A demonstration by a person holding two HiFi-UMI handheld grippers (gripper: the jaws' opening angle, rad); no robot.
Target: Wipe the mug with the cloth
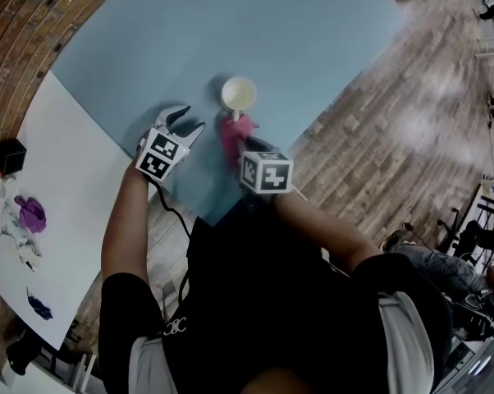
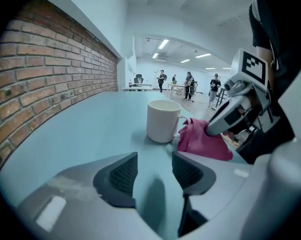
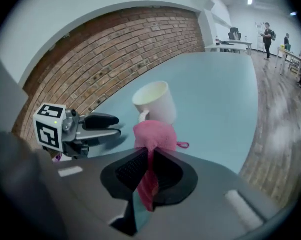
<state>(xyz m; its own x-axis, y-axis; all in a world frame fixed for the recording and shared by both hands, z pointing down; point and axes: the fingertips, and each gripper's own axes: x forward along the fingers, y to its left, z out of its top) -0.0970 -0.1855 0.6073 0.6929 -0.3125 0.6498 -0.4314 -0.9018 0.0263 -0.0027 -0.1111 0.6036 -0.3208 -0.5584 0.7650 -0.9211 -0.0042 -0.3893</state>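
A white mug (image 1: 239, 94) (image 2: 163, 120) (image 3: 156, 103) stands upright on the light blue table (image 1: 230, 31), its handle toward me. A pink cloth (image 1: 235, 135) (image 2: 203, 140) (image 3: 154, 140) is bunched against the mug's handle side, and my right gripper (image 1: 239, 142) (image 3: 149, 166) is shut on it, with a tail of cloth hanging between the jaws. My left gripper (image 1: 186, 122) (image 2: 154, 171) hovers to the left of the mug and short of it, jaws apart with nothing between them.
A white table (image 1: 58, 212) adjoins on the left, carrying a black cube (image 1: 9, 154) and purple cloths (image 1: 31, 213). A brick wall (image 2: 35, 79) runs along the far side. Wooden floor (image 1: 395, 130) lies to the right, with people standing far off.
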